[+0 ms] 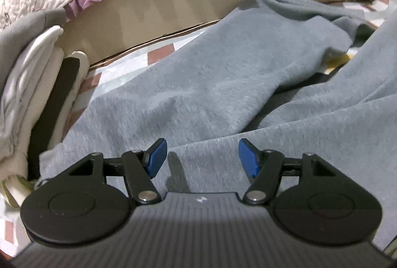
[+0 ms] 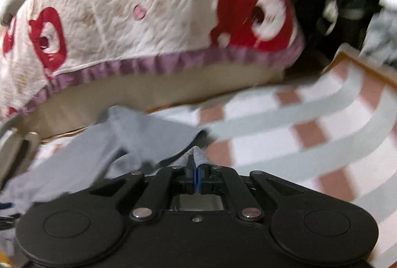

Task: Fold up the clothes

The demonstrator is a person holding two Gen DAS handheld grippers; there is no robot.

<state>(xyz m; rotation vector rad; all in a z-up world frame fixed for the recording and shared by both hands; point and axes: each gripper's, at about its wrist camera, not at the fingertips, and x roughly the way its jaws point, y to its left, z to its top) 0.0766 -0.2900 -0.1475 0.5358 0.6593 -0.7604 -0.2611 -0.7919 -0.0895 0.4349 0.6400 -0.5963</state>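
Left gripper hovered with its blue pads spread wide over a grey garment lying rumpled on a checked mat. Right gripper was clamped on a fold of the garment, beside a bear-print quilt.

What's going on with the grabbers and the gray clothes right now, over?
Left gripper open, empty, over the gray garment. Right gripper shut on garment's edge. Garment rumpled on checkered mat, not folded. Nothing blocking.
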